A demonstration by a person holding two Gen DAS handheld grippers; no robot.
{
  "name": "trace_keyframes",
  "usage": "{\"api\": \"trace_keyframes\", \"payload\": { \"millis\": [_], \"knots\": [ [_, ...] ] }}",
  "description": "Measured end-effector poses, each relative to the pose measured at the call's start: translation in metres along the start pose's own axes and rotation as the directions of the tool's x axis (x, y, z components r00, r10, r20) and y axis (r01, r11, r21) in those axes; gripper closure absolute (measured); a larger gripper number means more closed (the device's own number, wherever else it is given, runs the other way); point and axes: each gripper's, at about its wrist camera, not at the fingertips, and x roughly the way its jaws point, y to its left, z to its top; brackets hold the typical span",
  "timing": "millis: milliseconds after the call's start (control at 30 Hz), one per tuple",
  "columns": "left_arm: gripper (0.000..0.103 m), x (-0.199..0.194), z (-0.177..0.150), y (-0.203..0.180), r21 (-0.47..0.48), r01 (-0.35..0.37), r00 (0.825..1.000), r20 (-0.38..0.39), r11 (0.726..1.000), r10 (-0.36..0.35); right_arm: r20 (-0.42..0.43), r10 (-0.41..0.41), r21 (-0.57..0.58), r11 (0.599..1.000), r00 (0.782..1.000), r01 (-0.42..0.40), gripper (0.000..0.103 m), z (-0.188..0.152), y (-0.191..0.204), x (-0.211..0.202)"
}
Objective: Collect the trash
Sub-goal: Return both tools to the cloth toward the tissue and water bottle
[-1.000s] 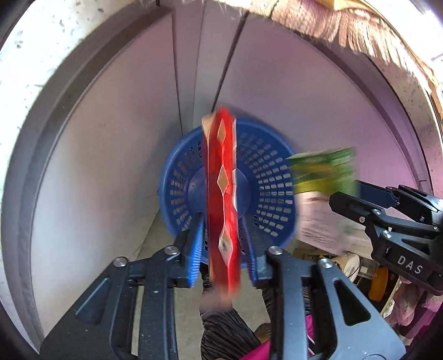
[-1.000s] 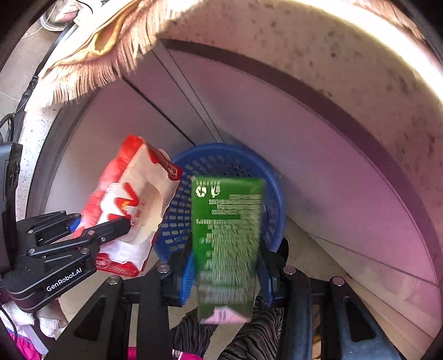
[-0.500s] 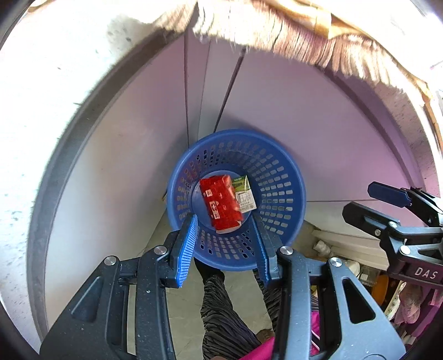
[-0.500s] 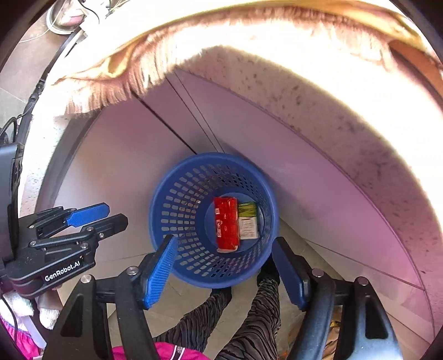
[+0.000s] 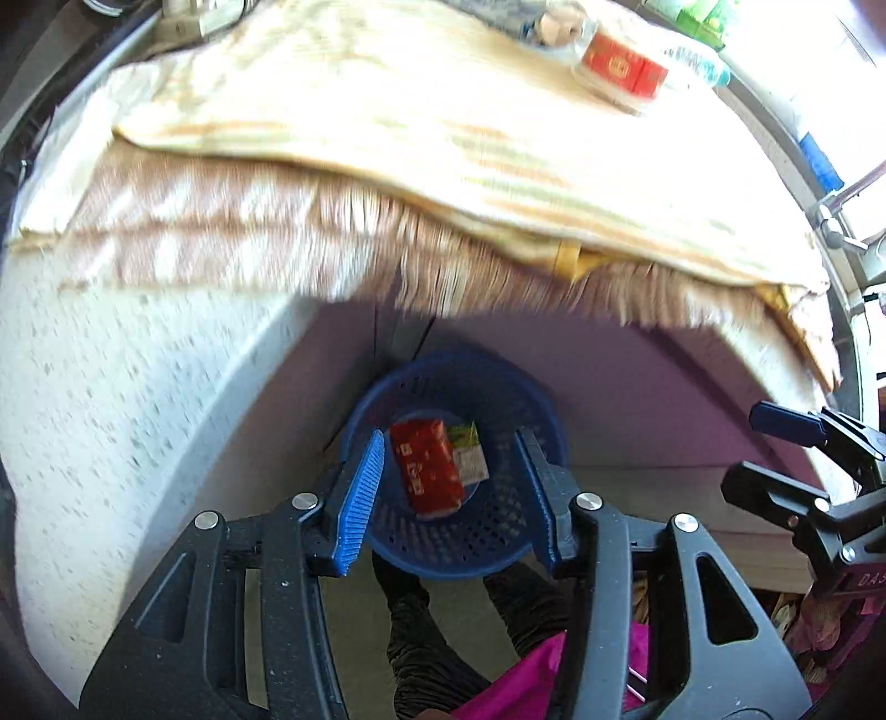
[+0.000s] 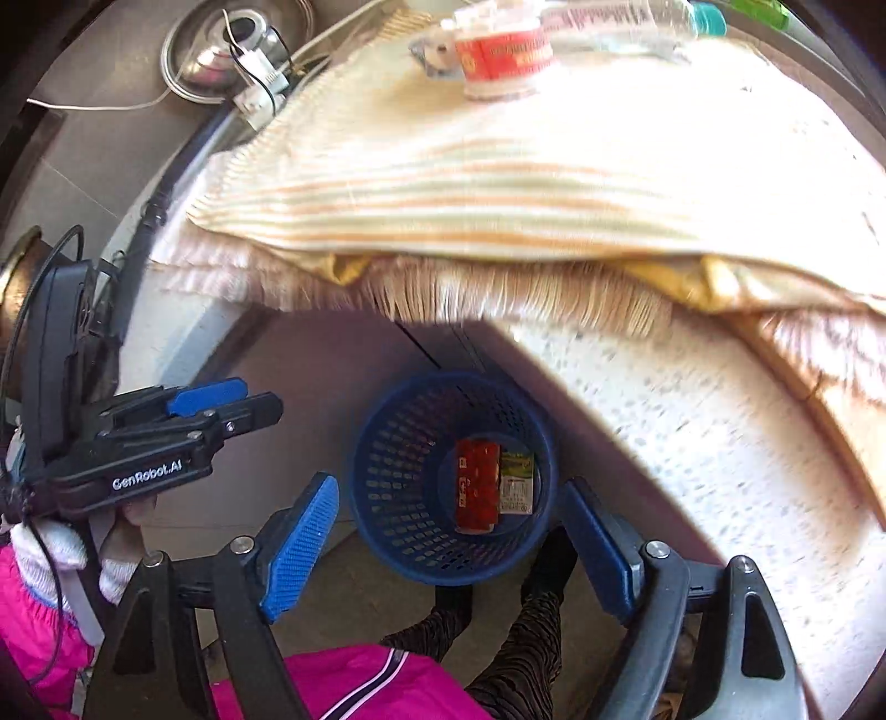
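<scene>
We hold both grippers, left (image 5: 448, 487) and right (image 6: 451, 540), jaws spread empty above the blue basket (image 6: 387, 498); the red pack (image 6: 501, 52) on the cloth-covered surface (image 6: 498, 183) looks light and crushable, best pinched across its flat sides.

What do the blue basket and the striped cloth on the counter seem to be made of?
The blue basket looks like moulded plastic with a slightly glossy finish: its wall is a regular grid of small slots. The striped cloth looks like woven fabric, matte, probably cotton: it drapes in soft folds and ends in a thread fringe at the counter's edge.
</scene>
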Motion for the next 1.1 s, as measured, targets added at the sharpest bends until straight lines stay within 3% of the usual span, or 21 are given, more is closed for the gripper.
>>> {"api": "trace_keyframes", "payload": {
  "millis": [100, 167, 367, 467, 667, 767, 1100],
  "knots": [
    [0.053, -0.014, 0.013, -0.002, -0.014, 0.017, 0.999, 0.037, 1.000, -0.016, 0.029, 0.007, -0.015, 1.000, 1.000, -0.006, 0.016, 0.011, -0.002, -0.024],
    [0.045, -0.023, 0.022, -0.002, -0.025, 0.024, 0.997, 0.068, 0.999, -0.022, 0.050, 0.010, -0.022, 1.000, 0.999, -0.009, 0.016, 0.018, -0.005, -0.039],
    [0.044, -0.044, 0.053, -0.007, -0.055, 0.060, 0.989, 0.138, 0.997, -0.052, 0.114, 0.019, -0.017, 1.000, 0.993, -0.017, 0.012, 0.040, -0.020, -0.070],
    [0.036, -0.052, 0.071, -0.014, -0.062, 0.080, 0.982, 0.176, 0.995, -0.068, 0.157, 0.005, -0.005, 1.000, 0.988, -0.004, 0.008, 0.055, -0.032, -0.084],
    [0.035, -0.059, 0.114, -0.042, -0.051, 0.090, 0.969, 0.236, 0.995, -0.076, 0.245, -0.020, 0.050, 0.999, 0.969, 0.008, 0.007, 0.093, -0.067, -0.105],
    [0.026, -0.057, 0.137, -0.052, -0.041, 0.095, 0.963, 0.256, 0.995, -0.082, 0.281, -0.018, 0.079, 0.997, 0.959, -0.004, 0.007, 0.116, -0.085, -0.113],
    [0.025, -0.041, 0.192, -0.085, -0.031, 0.107, 0.961, 0.260, 0.994, -0.095, 0.345, -0.017, 0.172, 0.984, 0.938, -0.045, 0.000, 0.188, -0.144, -0.110]
  ]
}}
